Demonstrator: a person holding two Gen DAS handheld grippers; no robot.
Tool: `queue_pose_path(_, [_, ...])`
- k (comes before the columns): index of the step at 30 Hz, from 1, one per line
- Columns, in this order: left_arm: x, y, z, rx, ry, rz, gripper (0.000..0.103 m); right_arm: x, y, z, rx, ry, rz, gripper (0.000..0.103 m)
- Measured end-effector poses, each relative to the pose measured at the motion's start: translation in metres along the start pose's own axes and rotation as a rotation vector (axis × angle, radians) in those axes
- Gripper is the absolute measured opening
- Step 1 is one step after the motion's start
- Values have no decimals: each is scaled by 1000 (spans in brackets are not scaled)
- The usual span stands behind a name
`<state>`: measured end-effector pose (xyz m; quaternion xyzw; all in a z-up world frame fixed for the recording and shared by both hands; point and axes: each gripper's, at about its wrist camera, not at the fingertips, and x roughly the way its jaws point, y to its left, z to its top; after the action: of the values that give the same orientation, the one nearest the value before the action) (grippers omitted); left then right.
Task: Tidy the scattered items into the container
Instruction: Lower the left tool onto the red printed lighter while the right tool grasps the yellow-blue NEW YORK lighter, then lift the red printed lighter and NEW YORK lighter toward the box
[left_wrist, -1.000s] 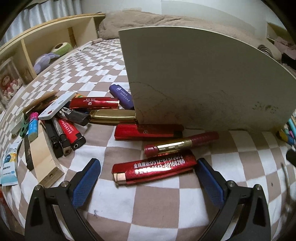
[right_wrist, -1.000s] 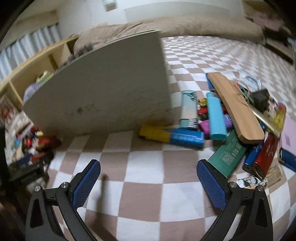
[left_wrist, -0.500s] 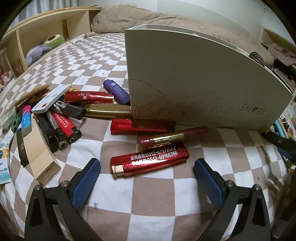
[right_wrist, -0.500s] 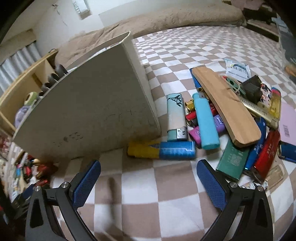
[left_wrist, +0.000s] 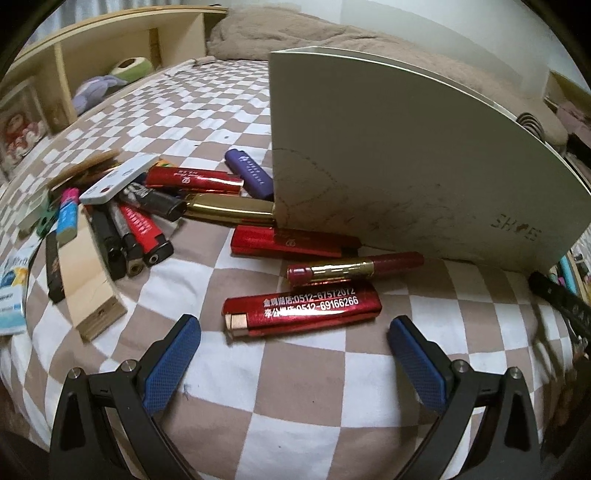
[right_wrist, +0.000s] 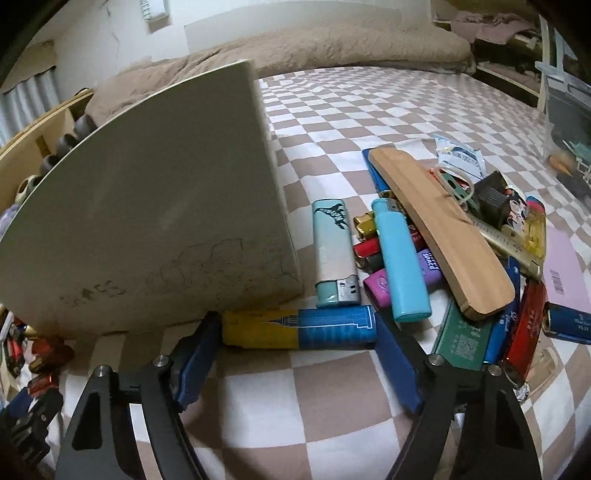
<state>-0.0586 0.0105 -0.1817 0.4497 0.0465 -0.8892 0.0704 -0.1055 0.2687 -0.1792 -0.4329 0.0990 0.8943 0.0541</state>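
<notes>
A white box (left_wrist: 399, 155) stands on the checkered bed; it also shows in the right wrist view (right_wrist: 147, 221). My left gripper (left_wrist: 293, 332) is open, its pads on either side of a red lighter with white print (left_wrist: 301, 310), just short of it. A maroon and gold tube (left_wrist: 354, 267) lies behind that. My right gripper (right_wrist: 295, 332) has its jaws at both ends of a yellow and blue lighter (right_wrist: 299, 326) lying by the box's corner; whether they grip it is unclear.
More lighters (left_wrist: 147, 218) and a wood block (left_wrist: 92, 284) lie left of the box. Right of it is a pile with a pale lighter (right_wrist: 334, 254), a cyan lighter (right_wrist: 400, 262) and a wooden piece (right_wrist: 443, 240). A shelf (left_wrist: 92, 66) runs along the bed.
My right gripper moved forward and narrowed around the yellow and blue lighter. My left gripper edged slightly back from the red printed lighter, staying open.
</notes>
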Motion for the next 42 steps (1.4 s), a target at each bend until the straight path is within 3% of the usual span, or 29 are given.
queue_pose_path(9, [3,7,7,-145,-23,4,103,-10,28,-23,-150,-21,-10,82])
queue_pose_path(18, [10,-4,8,-39,-55,35,101,-12,28,-25,-137,-21,14,82])
queue_pose_path(25, [3,-6,3,31,-79,20,83,-13,28,-26,-131,-29,26,82])
queue_pose_path(42, [-17,-5,-18,52,-90,-42,83,-42,56,-58,-216,-59,45,82])
